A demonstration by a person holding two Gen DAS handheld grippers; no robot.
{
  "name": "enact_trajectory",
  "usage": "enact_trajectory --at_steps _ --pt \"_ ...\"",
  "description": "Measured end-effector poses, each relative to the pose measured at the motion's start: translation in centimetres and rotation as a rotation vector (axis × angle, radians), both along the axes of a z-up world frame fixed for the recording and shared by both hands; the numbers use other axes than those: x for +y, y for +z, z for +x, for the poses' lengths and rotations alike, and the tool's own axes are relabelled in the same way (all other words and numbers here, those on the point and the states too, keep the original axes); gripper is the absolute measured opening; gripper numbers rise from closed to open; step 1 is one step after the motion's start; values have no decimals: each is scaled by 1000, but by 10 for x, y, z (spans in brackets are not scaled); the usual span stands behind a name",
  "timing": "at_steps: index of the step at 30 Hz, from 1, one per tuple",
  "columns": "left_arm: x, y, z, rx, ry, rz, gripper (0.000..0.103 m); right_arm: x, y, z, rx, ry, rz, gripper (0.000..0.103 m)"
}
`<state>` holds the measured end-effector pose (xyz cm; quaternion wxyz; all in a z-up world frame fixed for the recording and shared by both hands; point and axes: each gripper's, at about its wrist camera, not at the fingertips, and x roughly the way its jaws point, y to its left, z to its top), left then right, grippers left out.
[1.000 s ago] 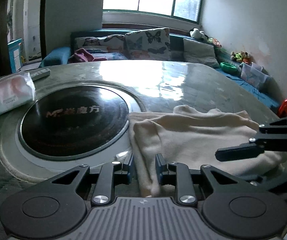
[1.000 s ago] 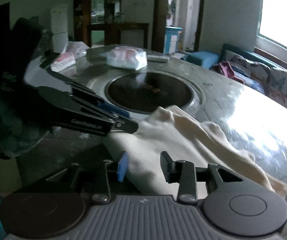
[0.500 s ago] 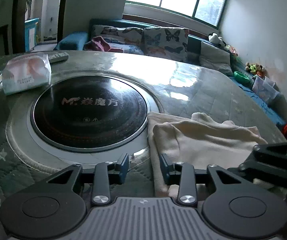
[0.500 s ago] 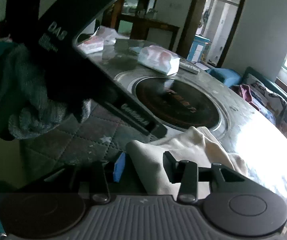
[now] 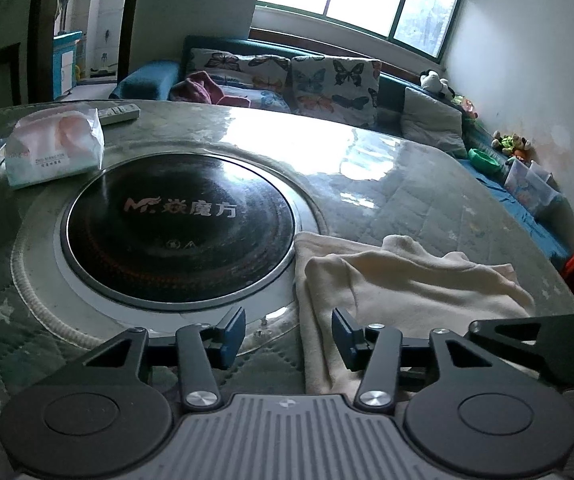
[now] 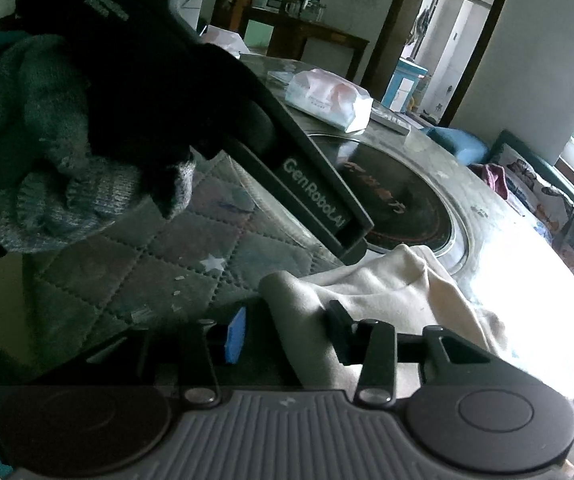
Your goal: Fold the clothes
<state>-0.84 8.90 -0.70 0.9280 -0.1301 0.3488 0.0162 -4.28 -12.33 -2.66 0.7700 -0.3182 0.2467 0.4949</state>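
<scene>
Left gripper (image 5: 289, 332) jaws apart, cloth (image 5: 407, 280) edge between them. Right gripper (image 6: 287, 330) jaws apart, cloth fold between them.

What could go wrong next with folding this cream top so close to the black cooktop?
1. Both tongs stand open, left tongs and right tongs, with the cream top only between them; closing now may pinch just one layer, so the fold could slide apart.
2. The top's edge lies right at the rim of the black cooktop; a pull that way could drag cloth onto it.
3. The two tools sit close together, so they might bump.
</scene>
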Motion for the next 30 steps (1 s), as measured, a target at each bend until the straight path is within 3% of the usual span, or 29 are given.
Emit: enact_trajectory --at_steps 6,11,15,26,30 --pt "-1 0 1 5 2 -49 56 -3 3 15 52 -39 35 22" --pt "1 2 3 5 15 -111 59 -13 8 34 172 -98 115 17" --pt "6 2 6 13 39 -192 59 -25 15 48 256 -134 180 16" --pt "11 -5 20 55 86 -416 59 -51 32 62 339 -167 301 15" --pt "8 -11 27 80 94 -466 58 -59 37 65 359 -170 336 14"
